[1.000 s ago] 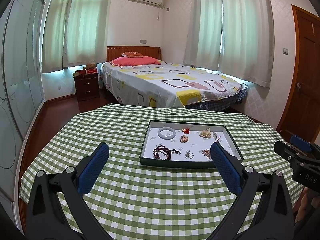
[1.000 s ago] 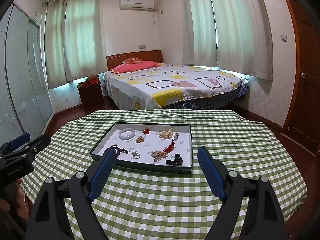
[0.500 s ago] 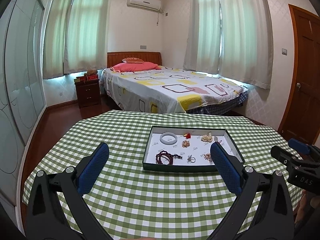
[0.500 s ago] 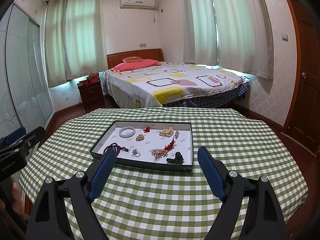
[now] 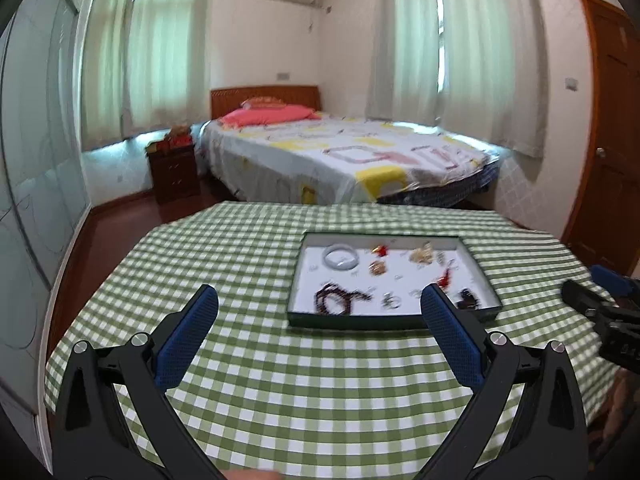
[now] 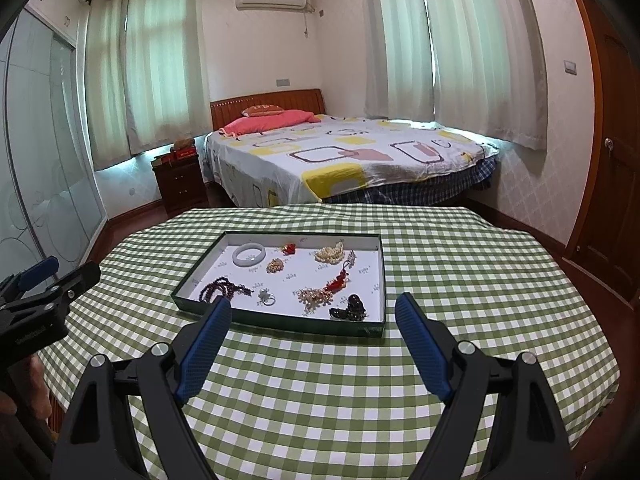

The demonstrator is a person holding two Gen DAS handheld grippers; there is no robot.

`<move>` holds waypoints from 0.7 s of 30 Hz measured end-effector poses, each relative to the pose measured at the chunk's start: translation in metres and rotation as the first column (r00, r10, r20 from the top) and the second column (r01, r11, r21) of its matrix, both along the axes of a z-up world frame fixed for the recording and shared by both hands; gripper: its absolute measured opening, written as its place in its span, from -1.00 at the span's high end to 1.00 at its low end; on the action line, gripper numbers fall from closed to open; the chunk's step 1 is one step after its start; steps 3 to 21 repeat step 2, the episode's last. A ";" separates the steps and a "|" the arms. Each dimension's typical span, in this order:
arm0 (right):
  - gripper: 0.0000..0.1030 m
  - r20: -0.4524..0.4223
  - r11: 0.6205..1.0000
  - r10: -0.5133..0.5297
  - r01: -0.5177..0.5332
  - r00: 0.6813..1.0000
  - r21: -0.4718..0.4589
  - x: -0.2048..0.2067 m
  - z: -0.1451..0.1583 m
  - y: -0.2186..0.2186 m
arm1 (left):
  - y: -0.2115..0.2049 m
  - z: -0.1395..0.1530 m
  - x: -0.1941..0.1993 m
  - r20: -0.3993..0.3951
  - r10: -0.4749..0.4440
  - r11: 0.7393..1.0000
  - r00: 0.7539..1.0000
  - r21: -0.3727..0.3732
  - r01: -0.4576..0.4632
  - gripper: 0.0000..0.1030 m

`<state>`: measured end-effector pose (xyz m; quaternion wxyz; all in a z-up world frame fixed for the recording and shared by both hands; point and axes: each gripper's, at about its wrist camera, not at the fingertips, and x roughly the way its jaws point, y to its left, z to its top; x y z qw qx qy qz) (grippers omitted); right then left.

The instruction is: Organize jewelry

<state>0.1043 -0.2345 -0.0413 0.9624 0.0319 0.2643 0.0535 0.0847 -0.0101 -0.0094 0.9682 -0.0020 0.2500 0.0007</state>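
**Both grippers drawn back from the jewelry tray**

Compared with a second ago, the left wrist view has pulled back and swung left: the tray (image 5: 394,318) now sits smaller and right of centre, and the picture is smeared by motion. The right wrist view has changed little.

The left gripper (image 5: 318,304) hangs above the table (image 5: 248,248) with its jaws spread wide and nothing between them; its fingers (image 5: 188,334) carry blue, finely ribbed pads on black angular arms. The right gripper (image 6: 312,312) is likewise wide apart and empty, just short of the tray's near wall.

The tray is a shallow rectangular box, dark green outside, white inside, lying flat on a green-and-white checked cloth. Inside lie a smooth pale bangle (image 6: 249,256), a dark red bead strand (image 6: 224,289), a small silver ring (image 6: 267,298), a gold clustered piece (image 6: 275,265), a pearly cream cluster (image 6: 330,253), a red tasselled ornament (image 6: 338,280), a small red piece (image 6: 289,249), a gold-and-pearl brooch (image 6: 315,295) and a glossy dark clip (image 6: 350,308).

The right view resolves these sharply; in the left view they blur, though the bangle (image 5: 340,258) and bead strand (image 5: 334,302) stay recognisable. Each view catches the other gripper at its edge: the right one (image 5: 600,312) in the left view, the left one (image 6: 48,292) in the right. Behind stands a bed (image 6: 344,160) with a patterned sheet.
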 end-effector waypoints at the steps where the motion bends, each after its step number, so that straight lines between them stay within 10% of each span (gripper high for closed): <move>1: -0.58 -0.003 1.000 -0.004 0.004 1.000 -0.001 0.001 -0.001 -0.001 | 0.003 -0.003 0.005 -0.010 0.015 1.000 1.000 -0.003 -0.015 -0.92; 21: -0.58 -0.006 1.000 -0.009 0.009 1.000 -0.003 0.004 -0.003 -0.003 | 0.008 -0.009 0.014 -0.028 0.041 0.999 0.999 -0.004 -0.041 -0.92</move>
